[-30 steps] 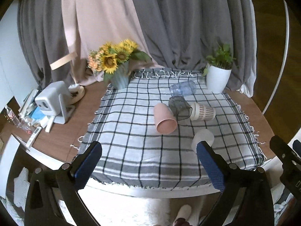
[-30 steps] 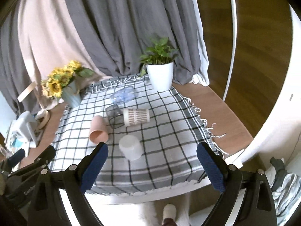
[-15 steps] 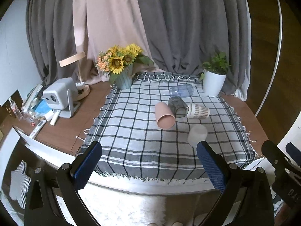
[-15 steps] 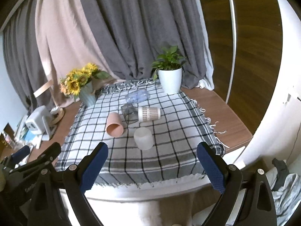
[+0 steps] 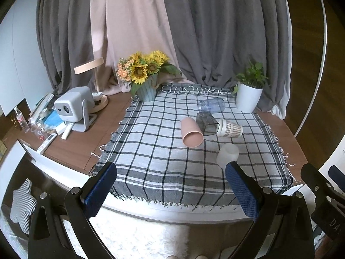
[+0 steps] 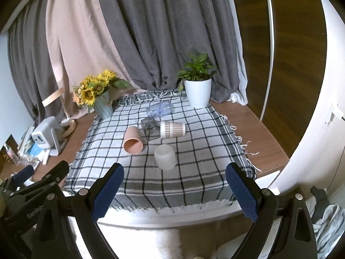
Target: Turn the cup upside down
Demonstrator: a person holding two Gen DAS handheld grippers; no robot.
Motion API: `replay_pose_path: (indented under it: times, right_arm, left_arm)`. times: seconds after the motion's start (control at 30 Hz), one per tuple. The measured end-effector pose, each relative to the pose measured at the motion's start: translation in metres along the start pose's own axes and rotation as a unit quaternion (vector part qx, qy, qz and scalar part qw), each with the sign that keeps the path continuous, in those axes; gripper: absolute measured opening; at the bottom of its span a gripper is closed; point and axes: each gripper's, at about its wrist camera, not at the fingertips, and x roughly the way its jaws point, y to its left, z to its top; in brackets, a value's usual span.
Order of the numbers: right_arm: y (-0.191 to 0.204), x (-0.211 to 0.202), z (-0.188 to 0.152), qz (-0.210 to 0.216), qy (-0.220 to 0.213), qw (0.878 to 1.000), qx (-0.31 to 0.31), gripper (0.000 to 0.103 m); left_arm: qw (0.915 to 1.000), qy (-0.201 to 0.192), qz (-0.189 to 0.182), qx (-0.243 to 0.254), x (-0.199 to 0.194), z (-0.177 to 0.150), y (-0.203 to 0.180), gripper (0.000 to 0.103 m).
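Observation:
Several cups sit on a checked cloth (image 5: 151,151) (image 6: 194,172). A pink cup (image 5: 191,132) (image 6: 133,143) lies on its side, mouth toward me. A dark clear glass (image 5: 206,123) (image 6: 150,127), a patterned paper cup (image 5: 229,128) (image 6: 173,129) and a clear bluish cup (image 5: 211,105) (image 6: 160,110) also lie on their sides. A frosted white cup (image 5: 228,154) (image 6: 165,157) stands nearest me. My left gripper (image 5: 170,185) and right gripper (image 6: 174,185) are open and empty, held back before the table's front edge.
A sunflower vase (image 5: 146,79) (image 6: 101,99) stands at the cloth's back left, a white potted plant (image 5: 249,92) (image 6: 198,86) at the back right. A projector (image 5: 73,108), lamp (image 5: 92,75) and clutter fill the table's left side. Curtains hang behind.
Both grippers have pulled back and risen, so the table looks smaller and farther. The cups have not moved. Both grippers stay open.

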Motion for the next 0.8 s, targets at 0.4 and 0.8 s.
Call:
replay_pose_path:
  times: [0.4,0.8]
  right_arm:
    - [-0.0020,0.0007,-0.0001,-0.004,0.002,1.000,0.003,0.096]
    - [-0.0025,0.0004,-0.0001,-0.004,0.001,1.000,0.003,0.096]
  left_arm:
    - [1.0000,0.001,0.001,0.004,0.0006,-0.0002,-0.0011,0.103]
    - [1.0000,-0.001,0.000,0.007,0.0014,0.0006,-0.0032,0.103]
